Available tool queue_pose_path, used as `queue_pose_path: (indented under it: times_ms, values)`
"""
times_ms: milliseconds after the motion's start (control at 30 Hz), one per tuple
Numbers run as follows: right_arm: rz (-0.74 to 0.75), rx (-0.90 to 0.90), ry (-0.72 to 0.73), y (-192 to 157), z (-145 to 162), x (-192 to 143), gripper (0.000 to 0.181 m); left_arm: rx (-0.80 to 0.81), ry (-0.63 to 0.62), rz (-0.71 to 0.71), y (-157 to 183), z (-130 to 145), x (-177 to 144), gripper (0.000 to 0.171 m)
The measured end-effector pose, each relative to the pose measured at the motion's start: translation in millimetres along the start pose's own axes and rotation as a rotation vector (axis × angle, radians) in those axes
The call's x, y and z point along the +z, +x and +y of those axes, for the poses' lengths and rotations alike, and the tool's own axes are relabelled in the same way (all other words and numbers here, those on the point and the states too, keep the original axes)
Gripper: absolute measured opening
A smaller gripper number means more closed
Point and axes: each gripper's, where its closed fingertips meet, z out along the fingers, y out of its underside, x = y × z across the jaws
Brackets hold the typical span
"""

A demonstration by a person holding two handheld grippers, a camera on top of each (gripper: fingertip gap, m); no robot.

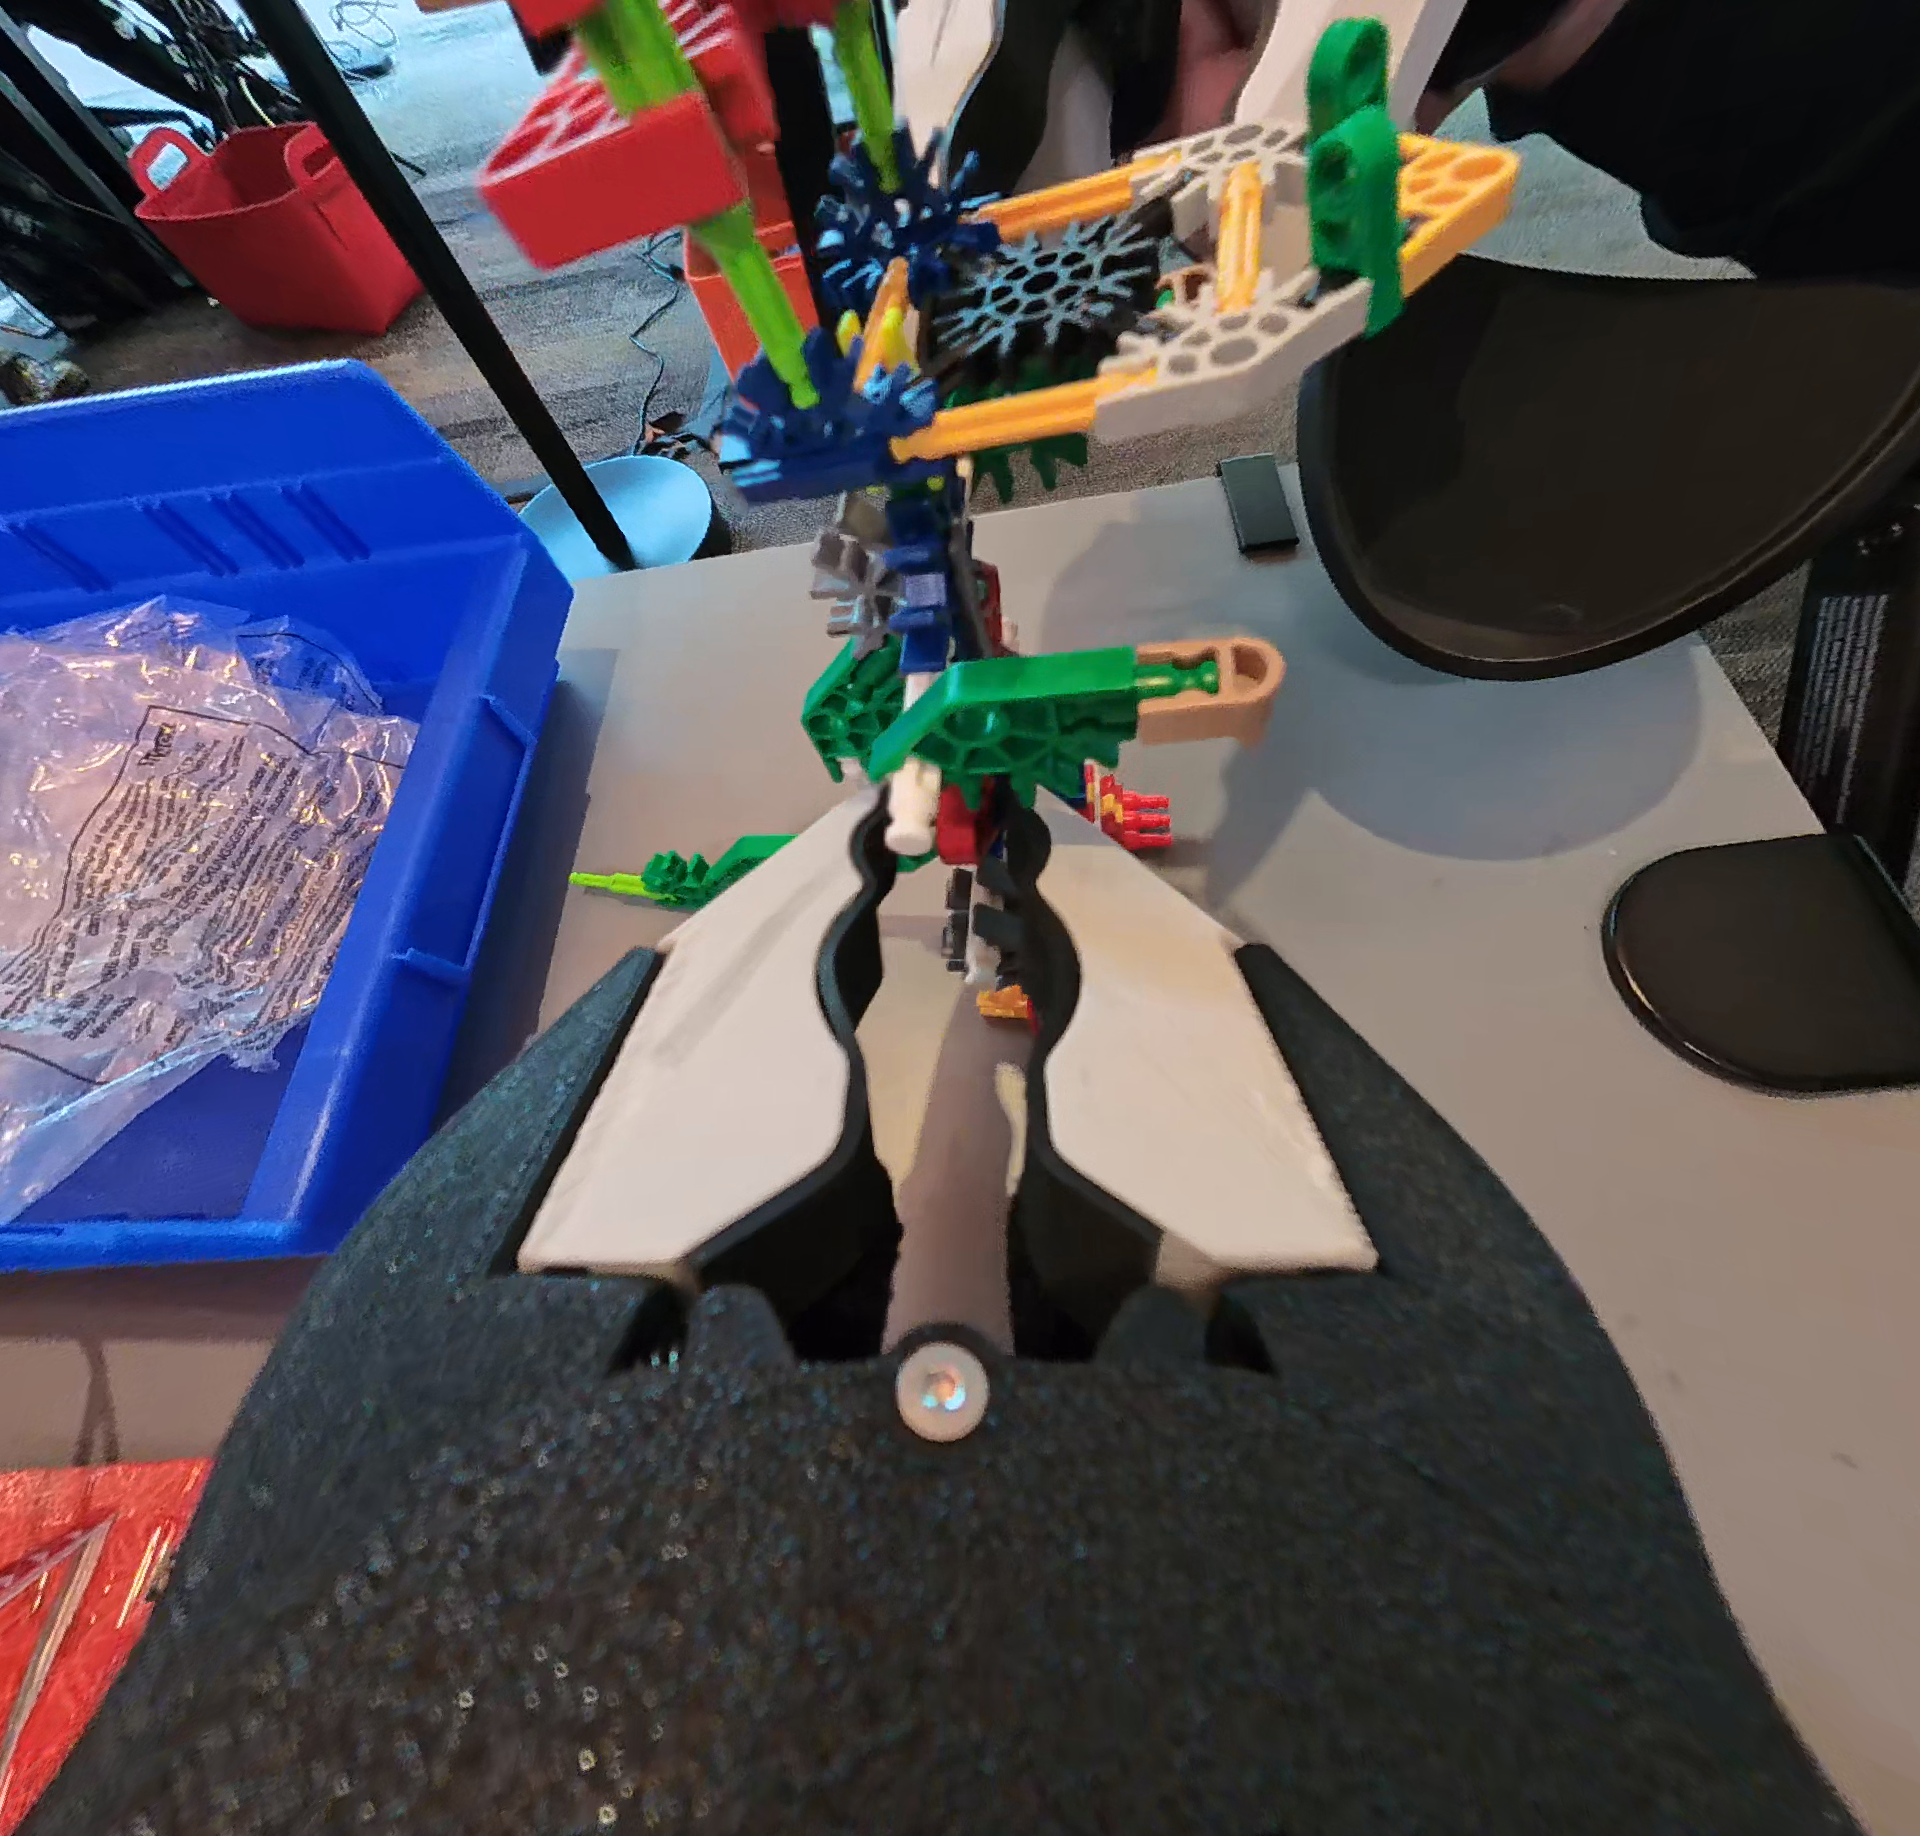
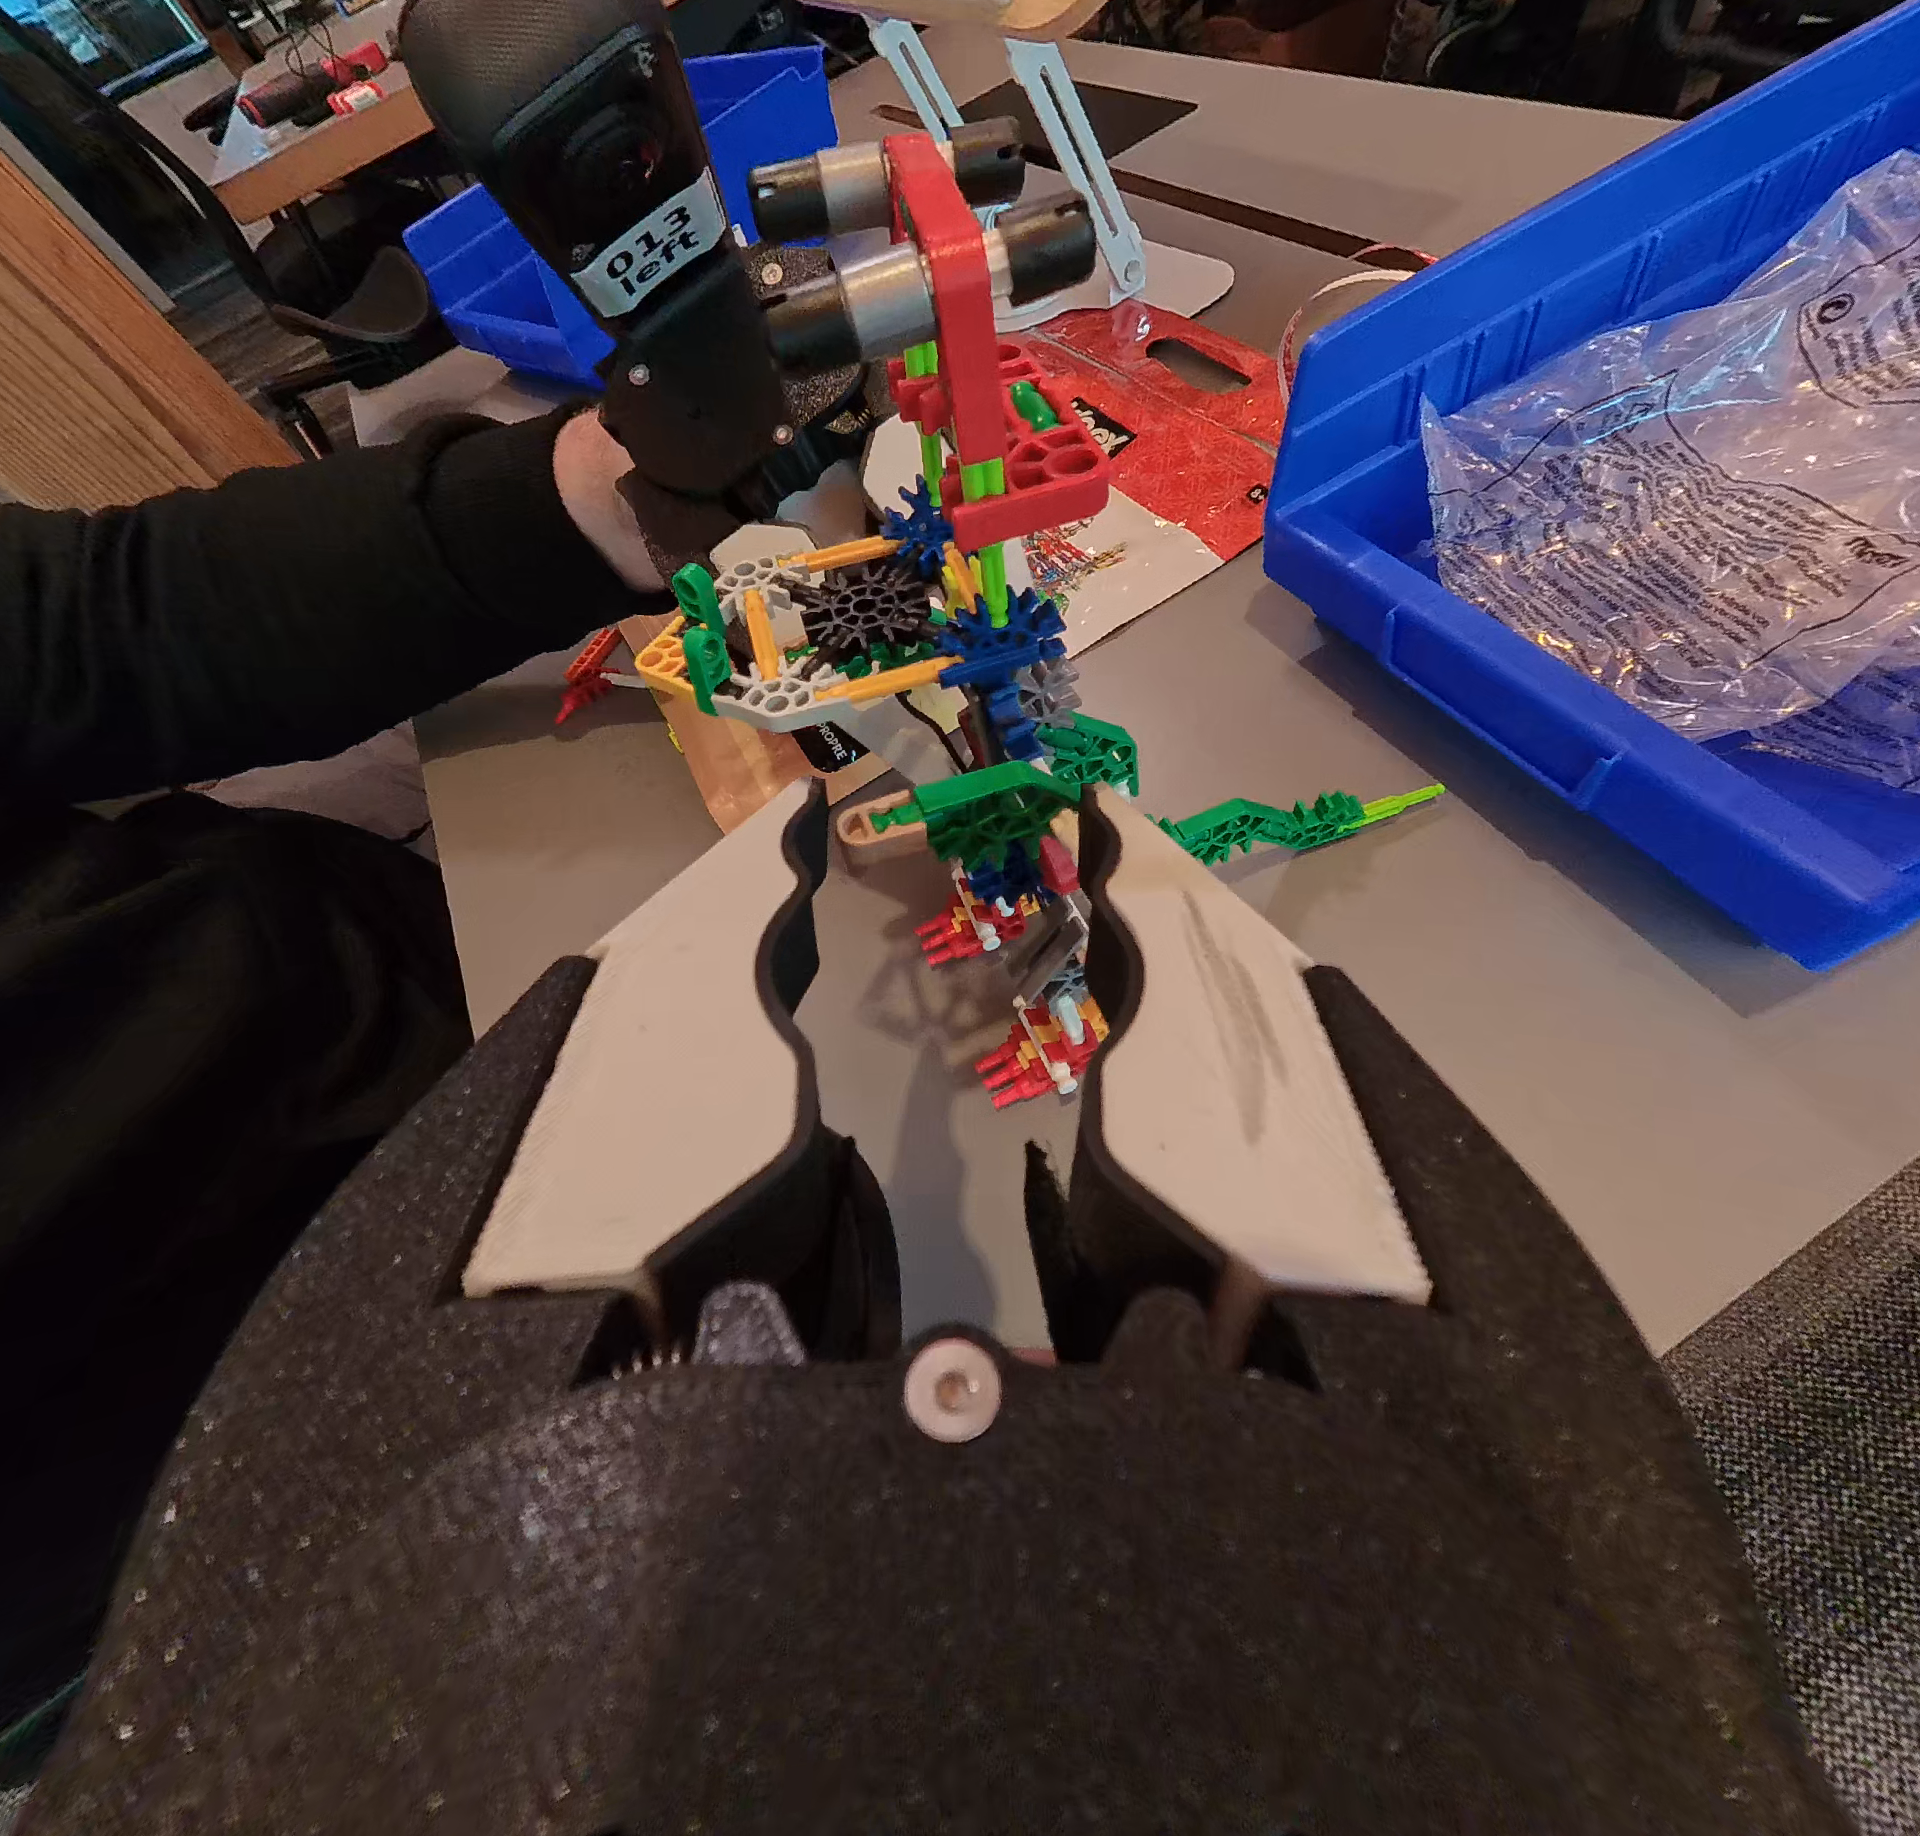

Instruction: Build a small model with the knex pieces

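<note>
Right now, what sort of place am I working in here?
Probably an office or lab workspace set up for data collection: a grey table with blue parts bins, a construction-toy model standing on it, other desks and chairs behind, and carpet with cables and red tubs.

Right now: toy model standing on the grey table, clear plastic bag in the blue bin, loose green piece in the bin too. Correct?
Not quite. The loose green piece lies on the grey table just outside the blue bin, not in it; the right wrist view shows this. The toy model and the clear plastic bag are as you say.
</note>
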Motion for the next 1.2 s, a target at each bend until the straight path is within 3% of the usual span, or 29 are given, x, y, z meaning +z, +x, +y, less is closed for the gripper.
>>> queue_pose_path:
  times_ms: [300, 567, 700, 867, 967, 1133, 1200]
  values:
    - [0.069, -0.001, 0.094, -4.0, -7.0, -31.9, 0.059, -0.034, 0.0, -0.058, -4.9, 6.8, -27.4, 0.034]
    - [0.292, -0.048, 0.018, -14.4, 26.4, -52.5, 0.062, -0.063, -0.005, -0.166, 0.2, 20.2, -71.9, 0.041]
    - [0.327, -0.048, 0.039, -25.3, 18.1, -40.8, 0.067, -0.066, 0.049, -0.233, 4.0, 12.9, -69.5, 0.048]
    - [0.345, -0.056, 0.061, -32.2, -0.1, -27.2, 0.076, -0.138, 0.281, -0.239, 13.5, -21.3, -78.4, 0.059]
    - [0.344, -0.052, 0.033, -30.7, -2.4, -13.9, 0.086, -0.114, 0.349, -0.252, 18.9, -40.6, -83.6, 0.061]
    - [0.349, -0.023, -0.05, -21.9, 5.1, 6.2, 0.086, -0.104, 0.23, -0.306, 11.6, -33.9, -60.6, 0.069]
    - [0.371, -0.048, -0.074, -19.0, 6.4, 10.1, 0.087, -0.089, 0.236, -0.329, 12.1, -33.5, -54.2, 0.07]
